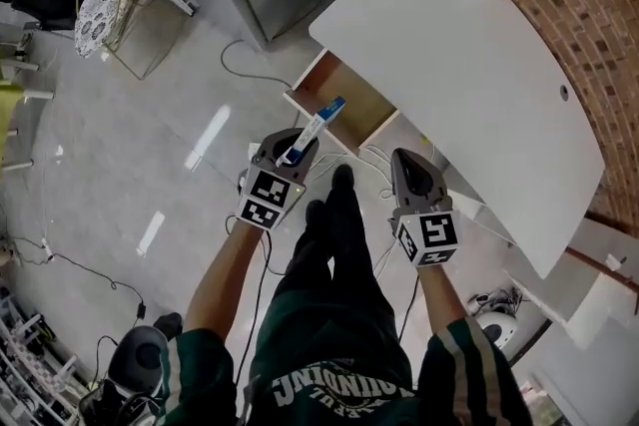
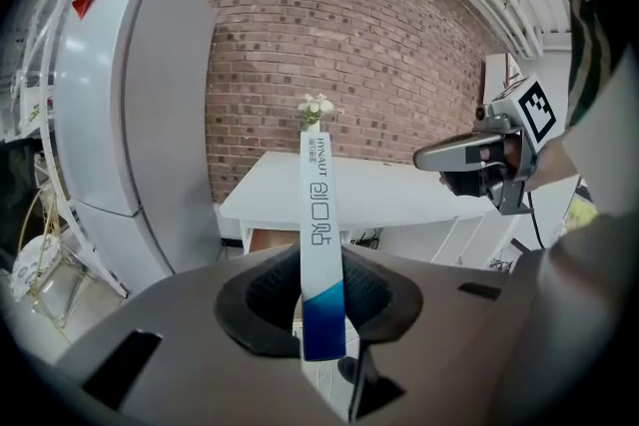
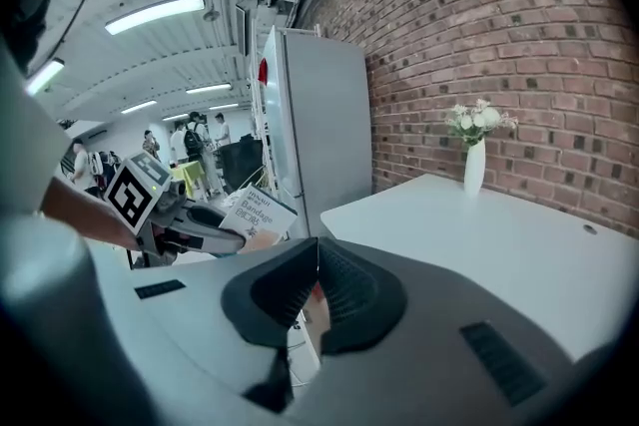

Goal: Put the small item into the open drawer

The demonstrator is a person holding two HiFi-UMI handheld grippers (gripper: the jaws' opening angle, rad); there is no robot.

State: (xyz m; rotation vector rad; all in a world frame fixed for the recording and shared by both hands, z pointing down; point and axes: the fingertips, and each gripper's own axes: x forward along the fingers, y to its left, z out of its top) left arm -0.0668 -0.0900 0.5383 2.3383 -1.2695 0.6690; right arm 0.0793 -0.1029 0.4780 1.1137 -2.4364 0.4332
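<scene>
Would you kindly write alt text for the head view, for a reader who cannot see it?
Seen from above, the left gripper holds a slim white-and-blue box pointed at the open wooden drawer of a white table; the right gripper hangs shut and empty beside it.

Head view looks steeply down; both gripper views face the white table (image 1: 469,65).

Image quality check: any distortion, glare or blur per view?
Head view: sharp, with glare streaks on the floor. Left gripper view: fisheye bows the fridge; box print is legible. Right gripper view: dark corners, ceiling lights blown out.
</scene>
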